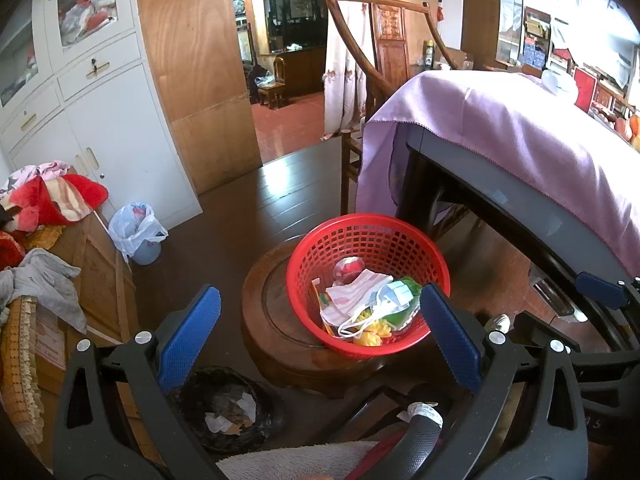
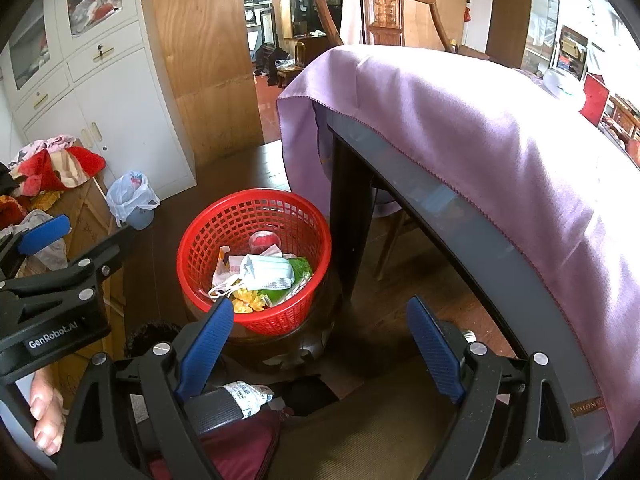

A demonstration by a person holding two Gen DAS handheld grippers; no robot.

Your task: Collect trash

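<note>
Red basket (image 2: 200, 240) holds a face mask (image 2: 266, 272), wrappers, perhaps a cup.

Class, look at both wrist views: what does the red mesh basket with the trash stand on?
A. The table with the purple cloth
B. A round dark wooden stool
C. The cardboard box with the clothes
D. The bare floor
B: the red mesh basket sits on the top of a round dark wooden stool, beside the table with the purple cloth and not on it.
</note>
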